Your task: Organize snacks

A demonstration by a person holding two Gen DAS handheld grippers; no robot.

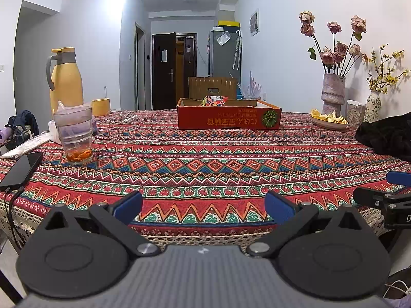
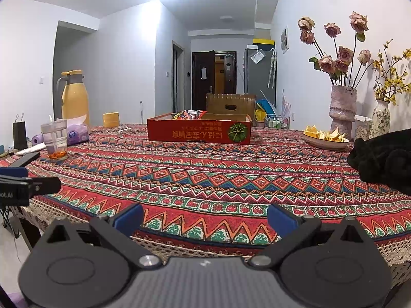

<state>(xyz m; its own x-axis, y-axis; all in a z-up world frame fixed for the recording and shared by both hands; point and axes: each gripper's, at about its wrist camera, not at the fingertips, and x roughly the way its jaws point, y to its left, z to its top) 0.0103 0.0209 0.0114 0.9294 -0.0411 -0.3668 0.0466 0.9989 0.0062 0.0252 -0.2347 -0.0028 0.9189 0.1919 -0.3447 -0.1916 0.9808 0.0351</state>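
A red cardboard box (image 1: pixel 228 118) (image 2: pixel 199 132) stands at the far side of the patterned tablecloth (image 1: pixel 205 169) (image 2: pixel 205 179). A red snack packet (image 1: pixel 214 100) (image 2: pixel 190 114) pokes up from inside it. My left gripper (image 1: pixel 203 206) hovers at the table's near edge, open, nothing between its blue pads. My right gripper (image 2: pixel 204 218) is also open and empty at the near edge. Each gripper shows at the side of the other's view, far from the box.
A glass with orange bits (image 1: pixel 74 136) (image 2: pixel 55 140), a black phone (image 1: pixel 20 170) and a yellow jug (image 1: pixel 65 79) (image 2: pixel 74 97) sit on the left. A bowl of peels (image 1: pixel 328 120) (image 2: pixel 325 137), flower vases (image 1: pixel 332 92) (image 2: pixel 343 107) and a black cloth (image 1: pixel 388 136) (image 2: pixel 385 161) occupy the right.
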